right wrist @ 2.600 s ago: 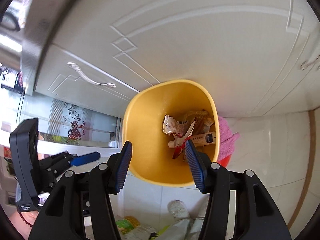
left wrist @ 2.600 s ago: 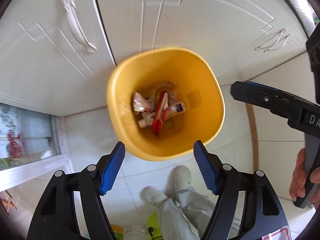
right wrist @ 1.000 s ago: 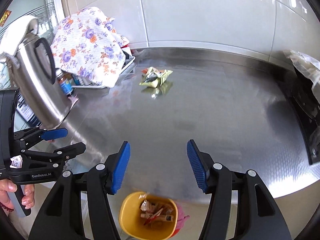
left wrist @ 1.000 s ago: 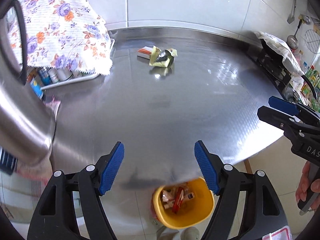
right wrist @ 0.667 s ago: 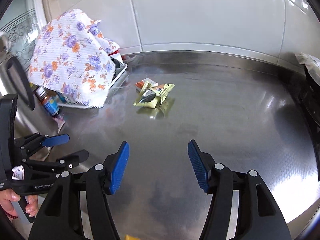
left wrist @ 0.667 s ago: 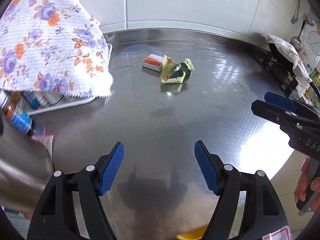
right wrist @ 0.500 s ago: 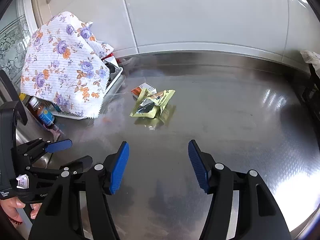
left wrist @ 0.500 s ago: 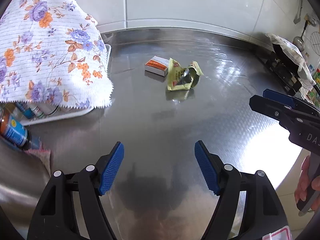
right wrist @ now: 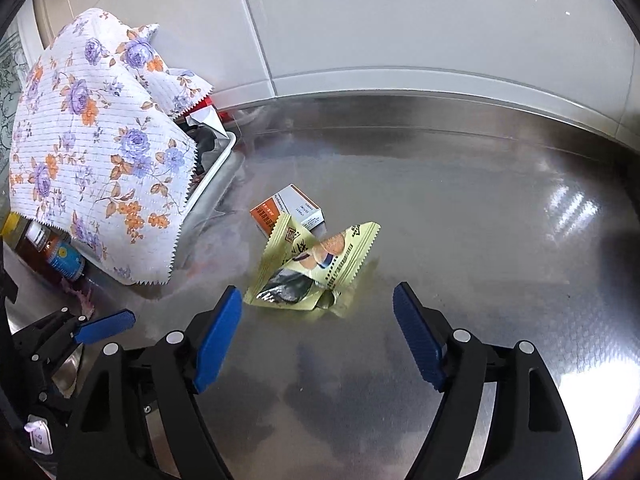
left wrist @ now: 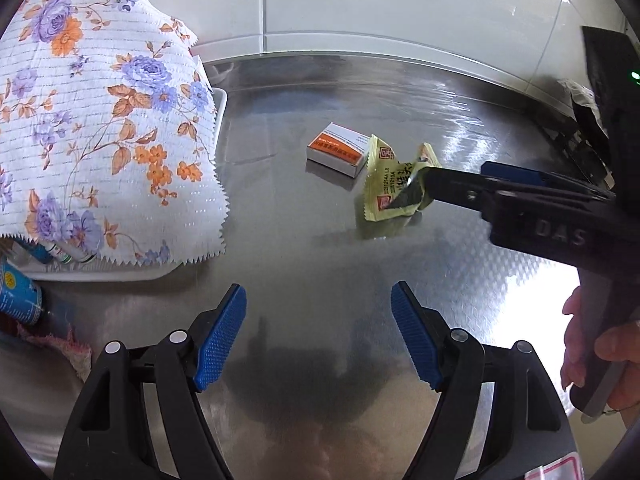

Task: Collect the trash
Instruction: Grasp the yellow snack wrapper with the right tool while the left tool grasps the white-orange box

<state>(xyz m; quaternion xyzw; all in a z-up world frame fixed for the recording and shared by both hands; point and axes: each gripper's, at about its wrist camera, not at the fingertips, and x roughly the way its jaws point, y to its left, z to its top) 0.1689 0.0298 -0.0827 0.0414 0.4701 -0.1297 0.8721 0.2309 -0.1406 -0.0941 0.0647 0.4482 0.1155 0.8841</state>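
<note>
A crumpled yellow snack wrapper (right wrist: 312, 268) lies on the steel counter (right wrist: 480, 208), with a small orange-and-white box (right wrist: 286, 210) just behind it. My right gripper (right wrist: 318, 332) is open, its fingertips just short of the wrapper on either side. In the left wrist view the wrapper (left wrist: 390, 184) and box (left wrist: 338, 148) lie ahead, and the right gripper (left wrist: 436, 184) reaches in from the right over the wrapper. My left gripper (left wrist: 318, 332) is open and empty above bare counter, well short of the trash.
A white tray (right wrist: 216, 172) covered by a floral cloth (right wrist: 100, 140) stands at the left, with bottles (right wrist: 60, 258) beside it. A tiled wall (right wrist: 400, 20) backs the counter. The stove edge (left wrist: 580, 140) is at the far right.
Both grippers rose from over the yellow bin on the floor to the counter and moved forward toward the wrapper. The right gripper is now close to it. Both stayed open.
</note>
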